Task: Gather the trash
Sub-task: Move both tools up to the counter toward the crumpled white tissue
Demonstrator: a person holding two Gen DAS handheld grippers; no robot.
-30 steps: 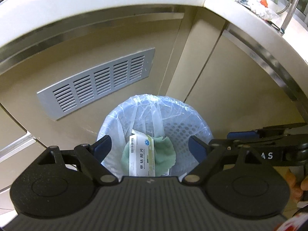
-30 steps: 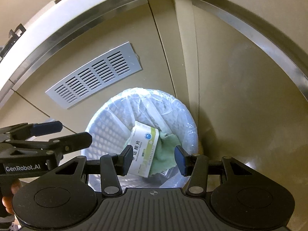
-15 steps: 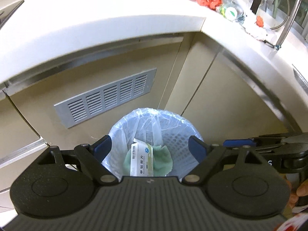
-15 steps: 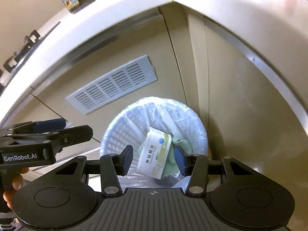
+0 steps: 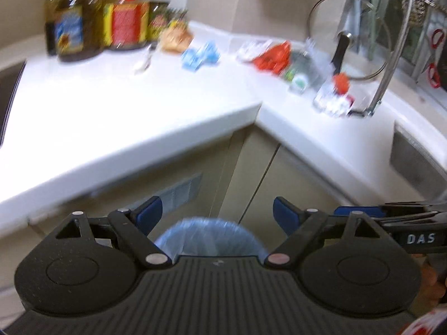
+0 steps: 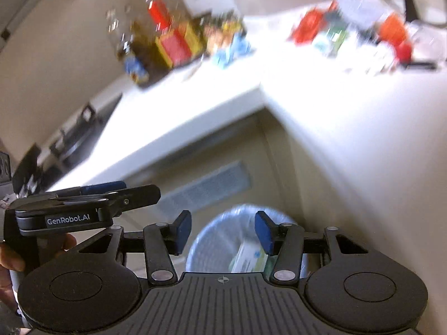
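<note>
Round perforated bin [image 6: 212,240], crinkled plastic liner [image 5: 209,233], glossy white countertop [image 5: 125,106]

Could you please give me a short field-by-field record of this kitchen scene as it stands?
Left claw: open, nothing between the pads
Right claw: jaws opening, nothing held
Bin: lined with a plastic bag, on the floor by the cabinet corner
Box: white and green, inside the bin
Countertop: white, L-shaped
Red wrapper: on the countertop
Blue packet: on the countertop
Bottles: at the back, blurred

Motion-blurred fisheye views (edges bowed), glaring white countertop [image 5: 117,117].
</note>
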